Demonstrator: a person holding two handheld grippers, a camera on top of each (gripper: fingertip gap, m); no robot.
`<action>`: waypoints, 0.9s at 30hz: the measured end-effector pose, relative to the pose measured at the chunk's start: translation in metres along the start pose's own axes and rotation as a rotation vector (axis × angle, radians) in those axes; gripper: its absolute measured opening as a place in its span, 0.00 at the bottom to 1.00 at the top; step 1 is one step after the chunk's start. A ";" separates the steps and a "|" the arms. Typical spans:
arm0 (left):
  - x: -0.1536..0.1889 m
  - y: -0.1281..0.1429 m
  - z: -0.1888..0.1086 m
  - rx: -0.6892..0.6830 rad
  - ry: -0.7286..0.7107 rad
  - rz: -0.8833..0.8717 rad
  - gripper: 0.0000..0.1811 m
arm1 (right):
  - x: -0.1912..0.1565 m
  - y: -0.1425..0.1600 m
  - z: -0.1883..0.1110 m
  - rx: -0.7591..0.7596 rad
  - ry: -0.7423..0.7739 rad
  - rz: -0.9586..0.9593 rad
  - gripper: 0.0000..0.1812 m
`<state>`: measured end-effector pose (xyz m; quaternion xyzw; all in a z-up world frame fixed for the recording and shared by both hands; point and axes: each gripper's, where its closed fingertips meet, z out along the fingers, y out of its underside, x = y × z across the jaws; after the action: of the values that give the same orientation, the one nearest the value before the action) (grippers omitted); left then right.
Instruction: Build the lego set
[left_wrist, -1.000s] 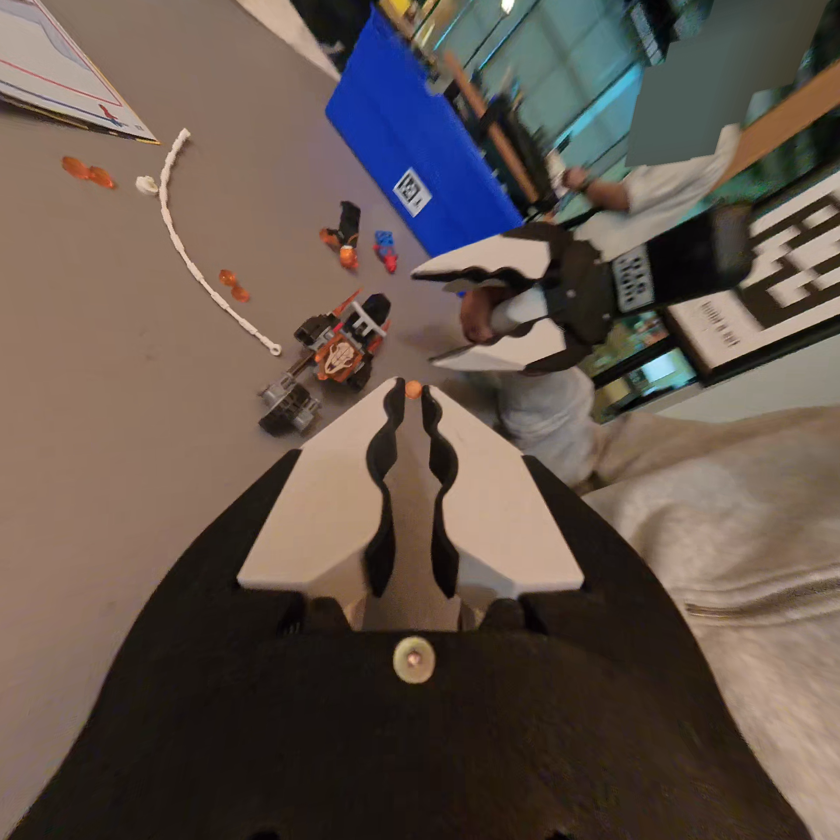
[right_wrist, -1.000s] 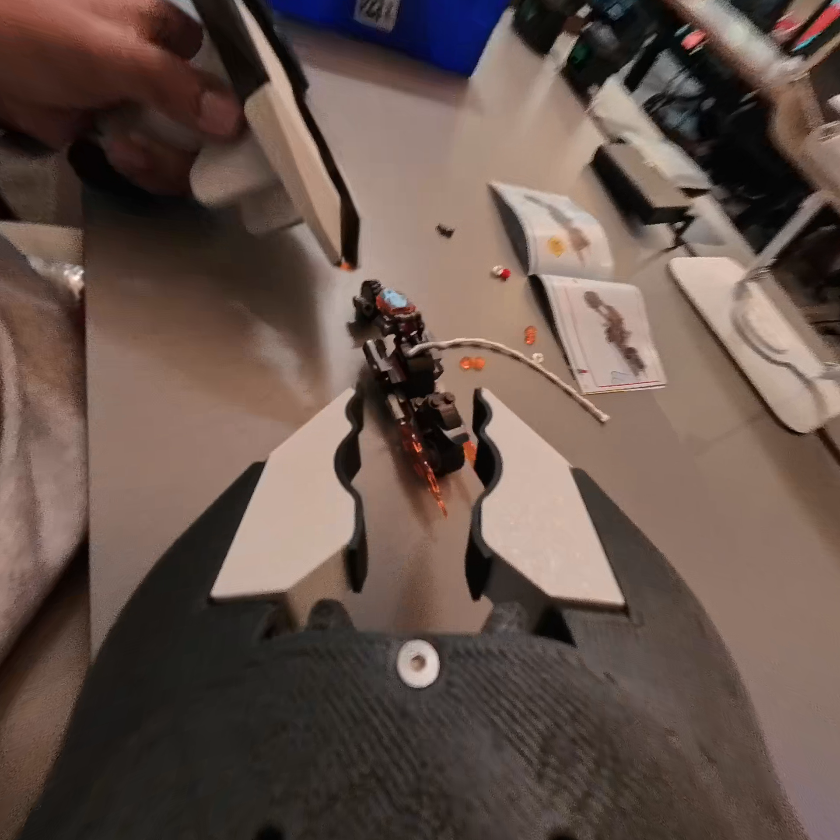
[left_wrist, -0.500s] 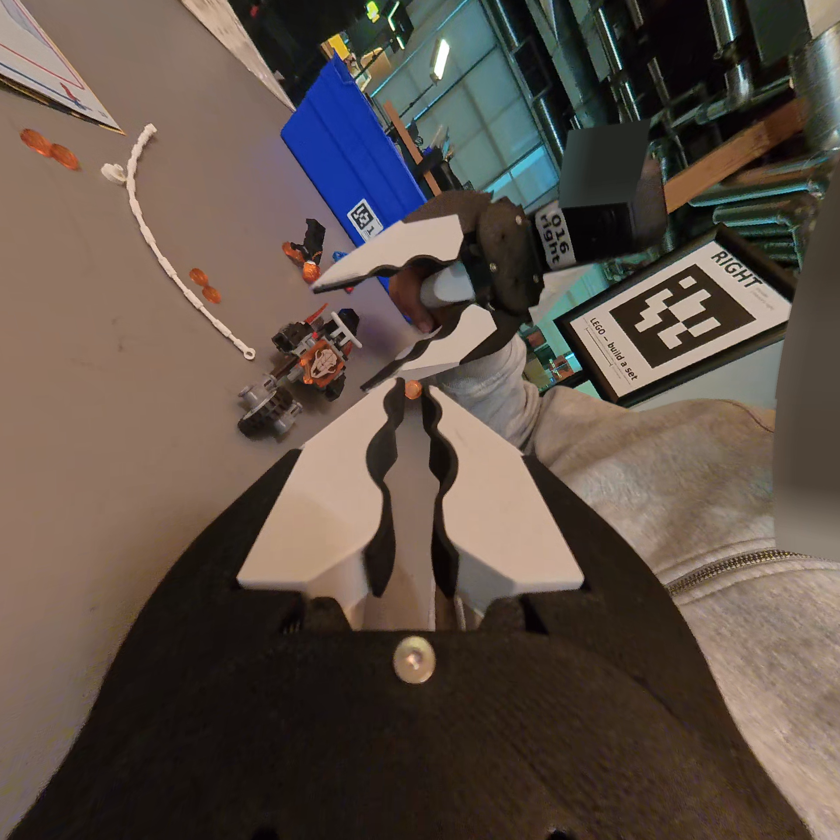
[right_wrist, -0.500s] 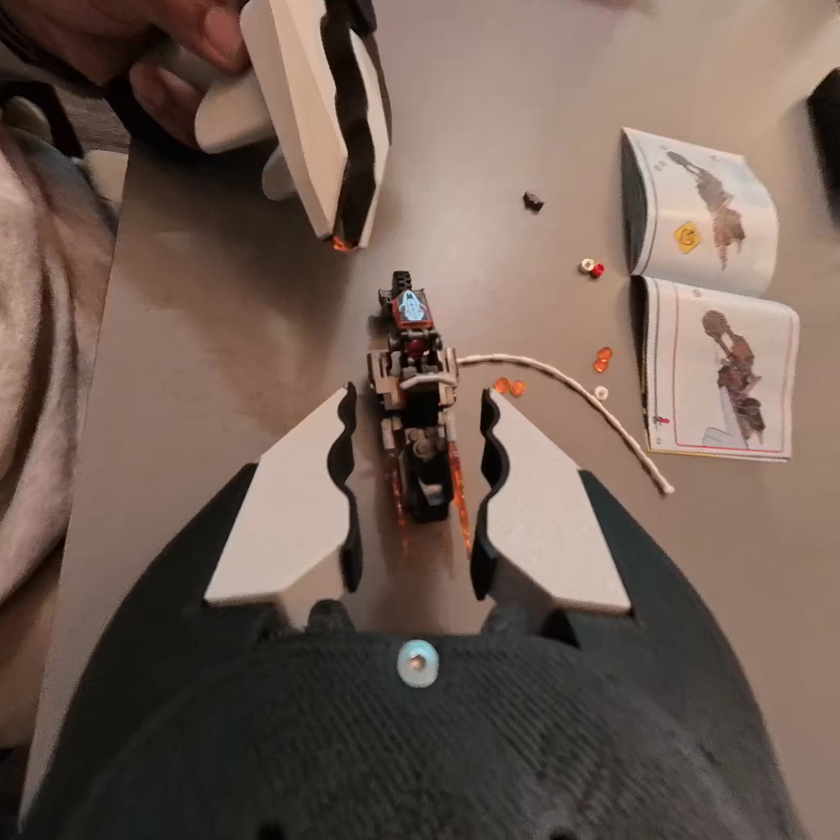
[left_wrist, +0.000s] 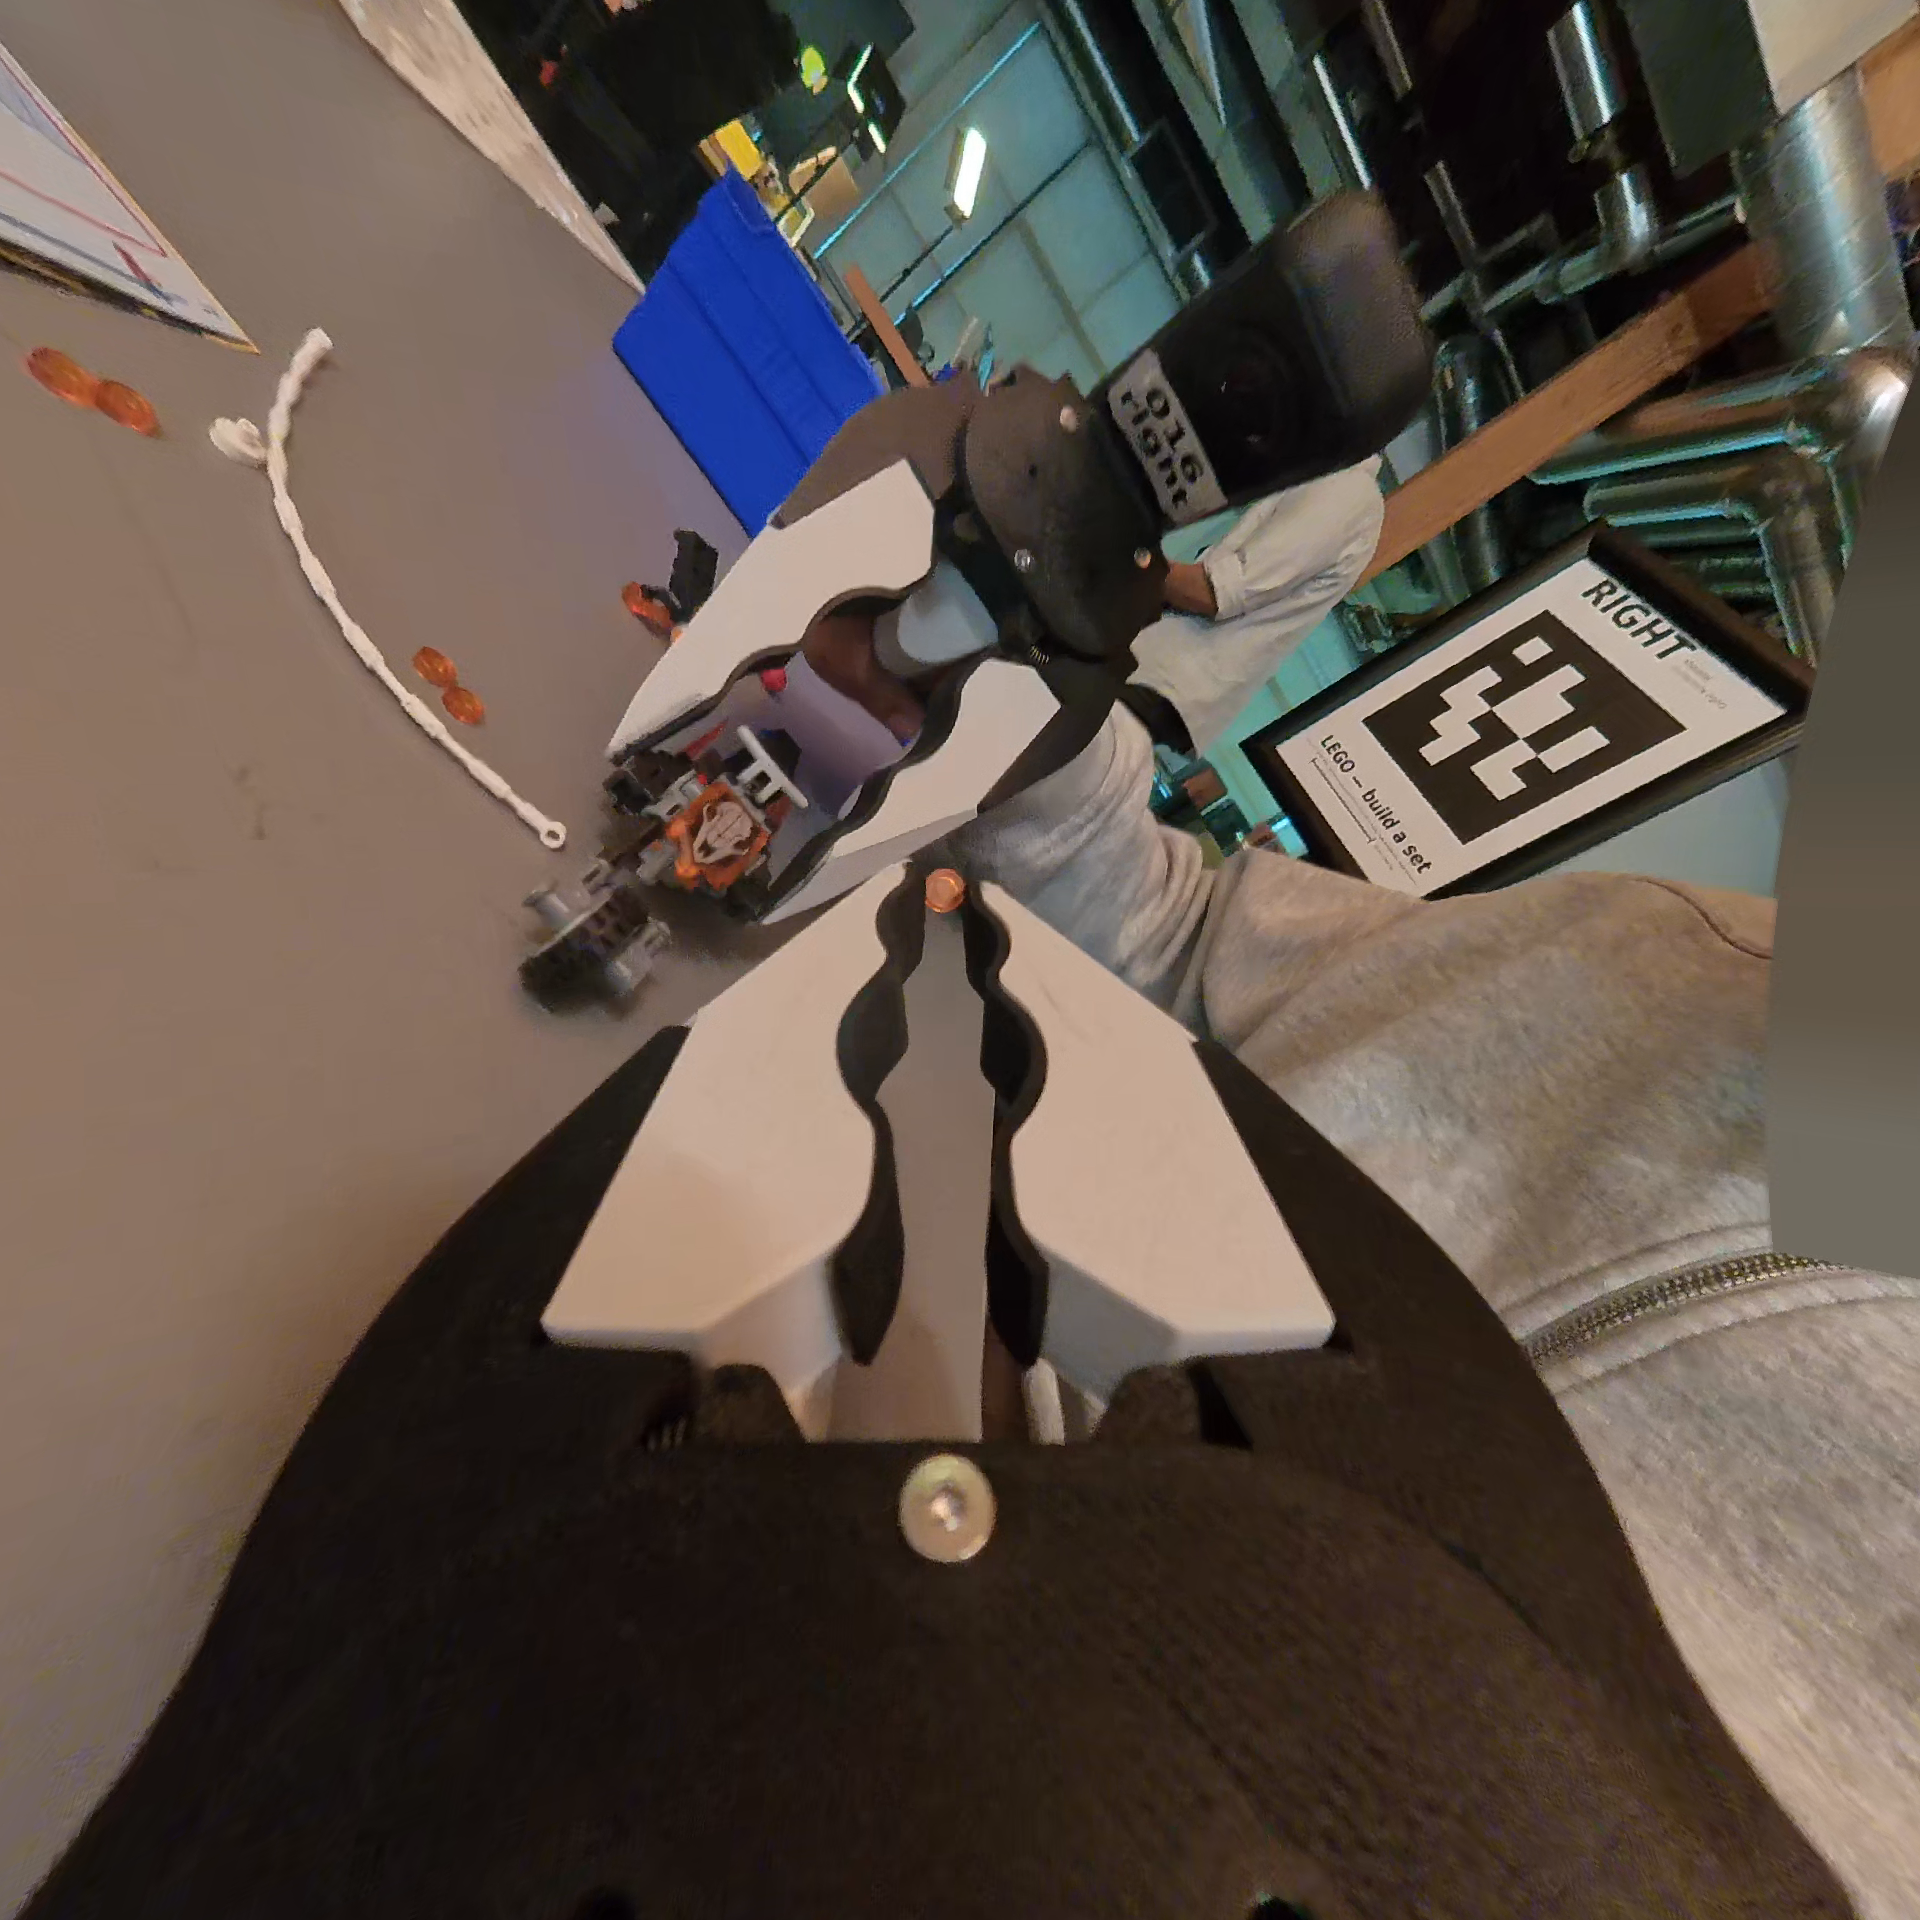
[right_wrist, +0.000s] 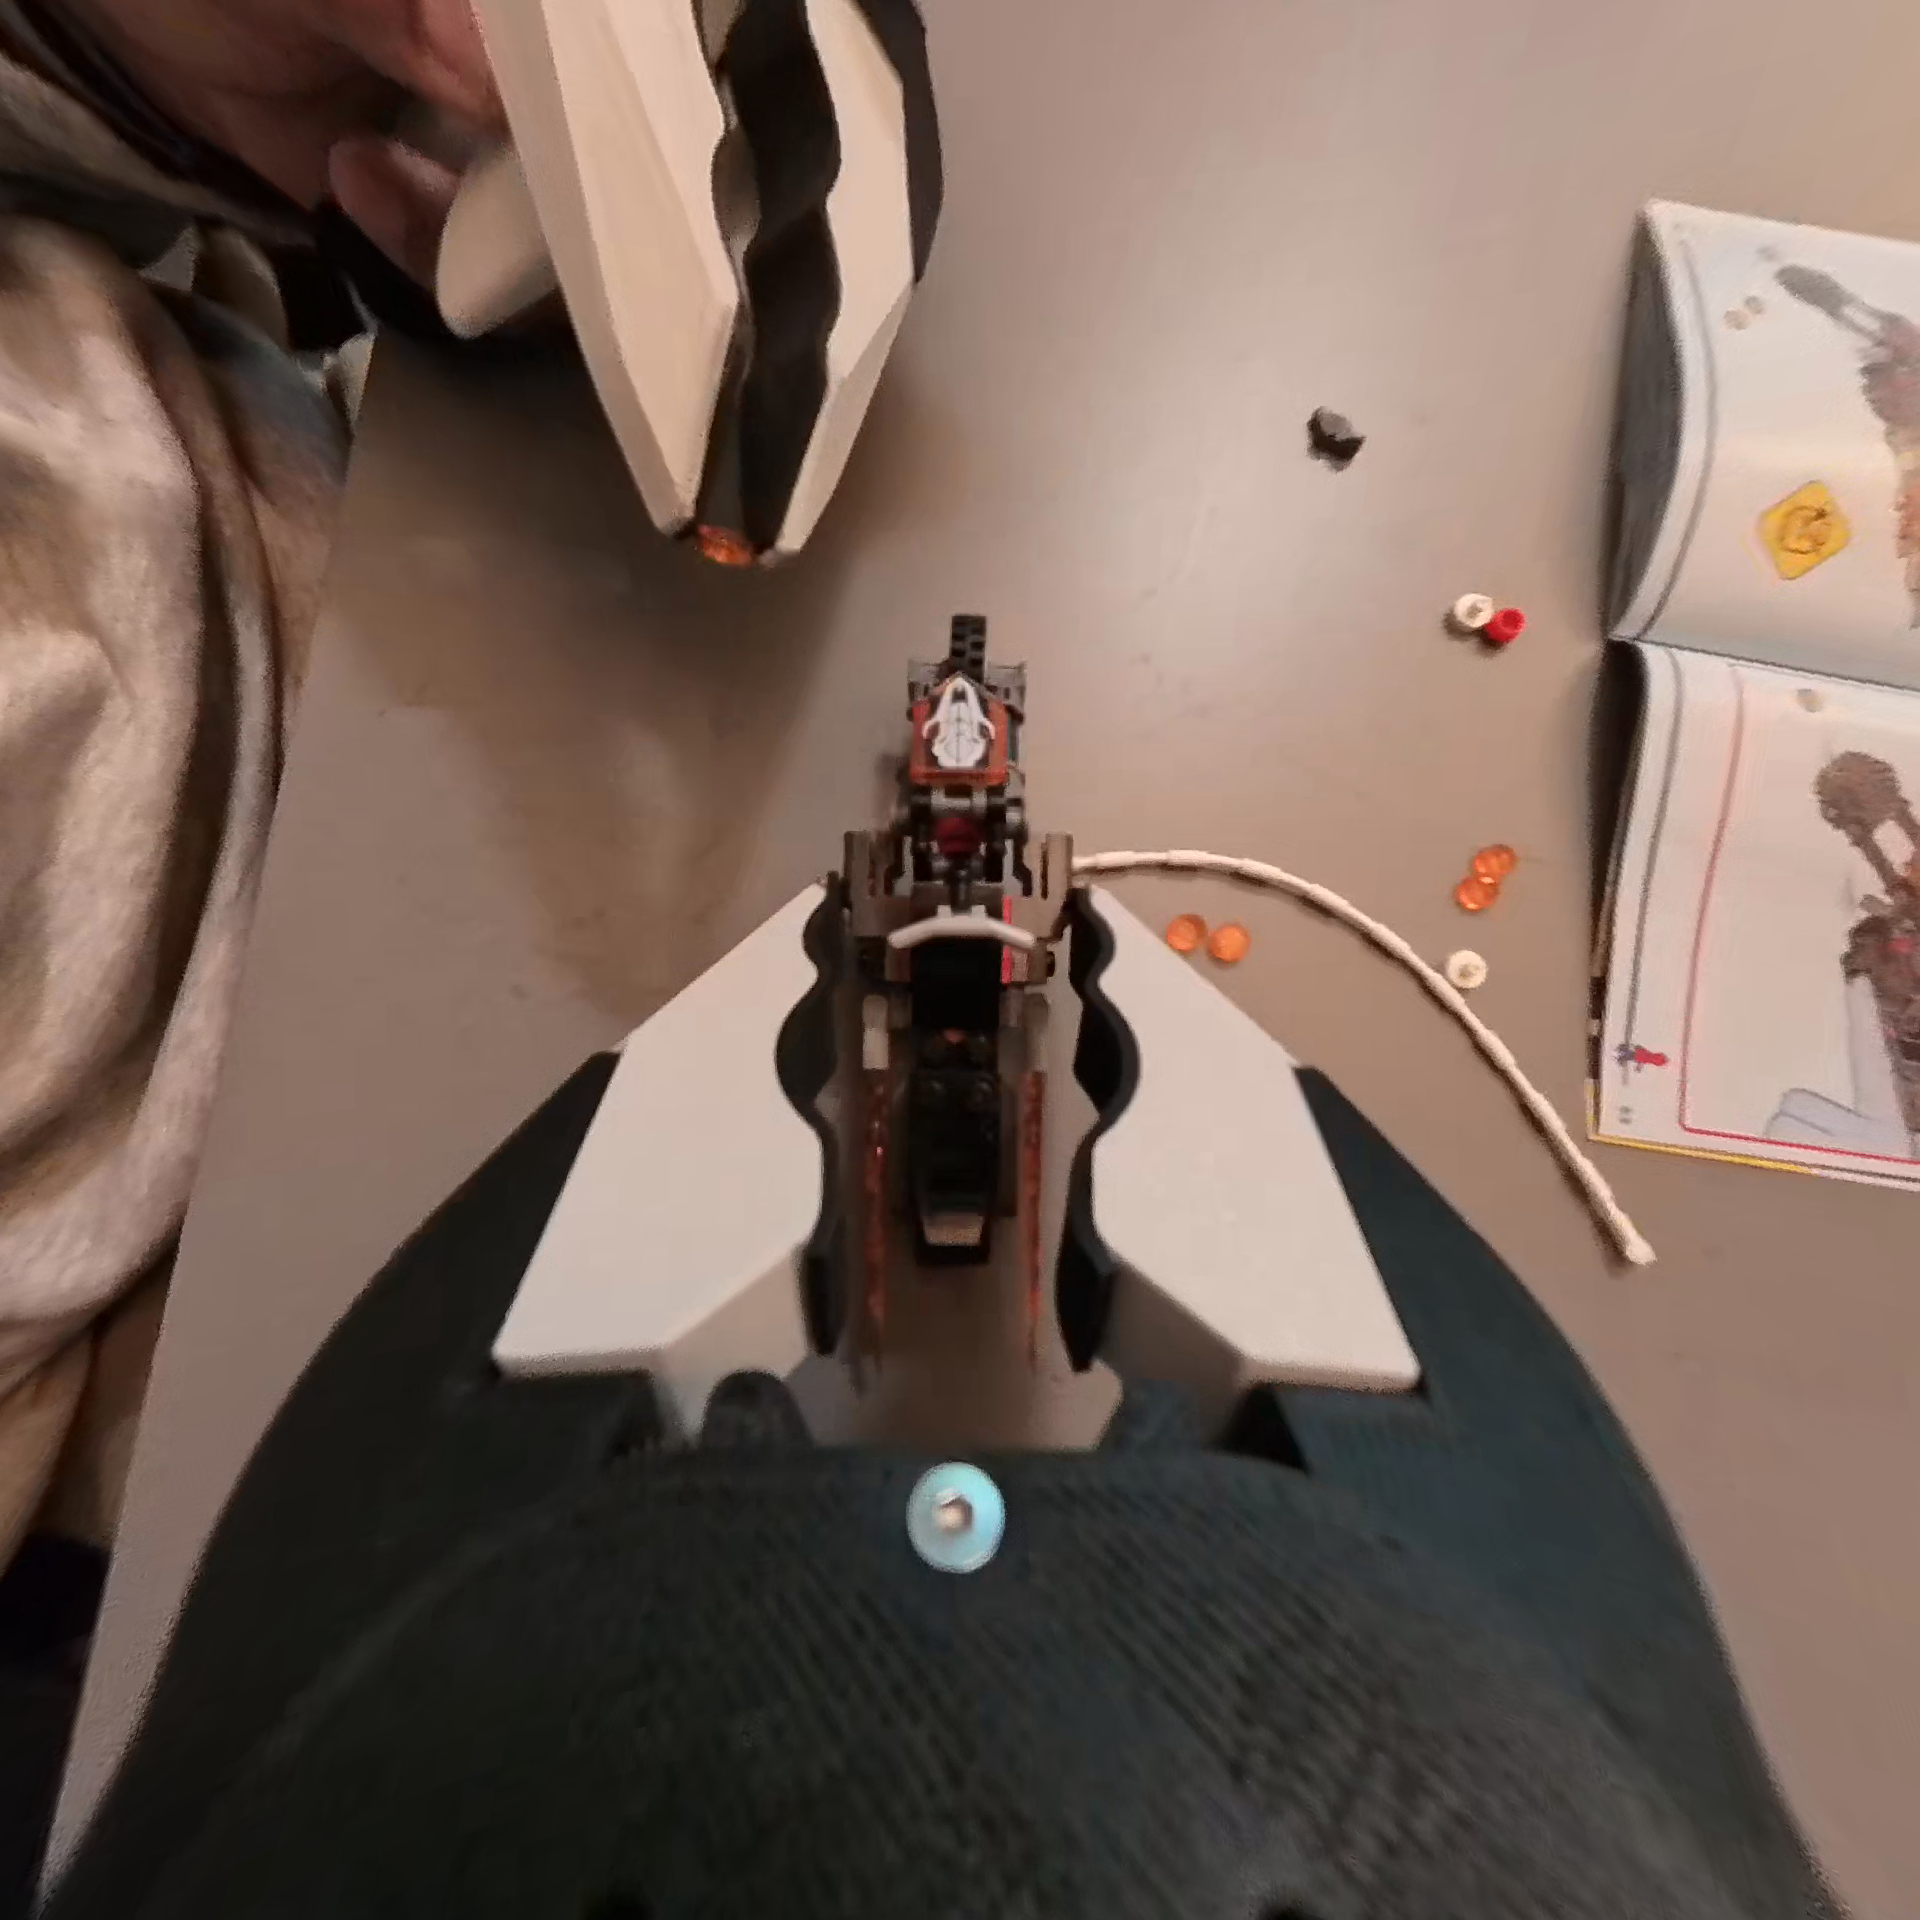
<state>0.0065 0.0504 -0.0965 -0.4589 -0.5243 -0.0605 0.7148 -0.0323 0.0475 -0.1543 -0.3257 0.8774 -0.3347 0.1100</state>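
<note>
On a grey table (right_wrist: 1195, 260), the left gripper (left_wrist: 943, 902) pinches one orange stud (left_wrist: 943, 891) at its tips. The right gripper (right_wrist: 948, 914), lower than half a second ago, now straddles the single lego vehicle (right_wrist: 961, 935); whether its fingers press it, I cannot tell. Four loose orange studs (right_wrist: 1205, 938), one white chain (right_wrist: 1351, 997) and one instruction booklet (right_wrist: 1766, 727) lie alongside.

The lego vehicle (right_wrist: 961, 935) stands on the desk (right_wrist: 582, 790) near the person's edge, between the right gripper's (right_wrist: 951, 914) jaws. A cord (right_wrist: 1340, 956) lies to its right, with the open booklet (right_wrist: 1766, 727) beyond it toward the right edge.
</note>
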 end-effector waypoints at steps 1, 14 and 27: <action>0.000 -0.003 -0.001 0.018 0.001 0.006 0.03 | 0.002 -0.003 -0.002 0.031 0.022 0.011 0.23; 0.024 -0.051 0.008 0.252 0.010 0.118 0.02 | 0.023 -0.060 -0.068 0.484 0.583 0.051 0.23; 0.031 -0.055 0.015 0.268 0.040 0.094 0.02 | 0.015 -0.071 -0.083 0.502 0.785 -0.043 0.23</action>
<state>-0.0213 0.0425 -0.0383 -0.3820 -0.4914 0.0347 0.7820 -0.0425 0.0408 -0.0449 -0.1559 0.7375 -0.6369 -0.1619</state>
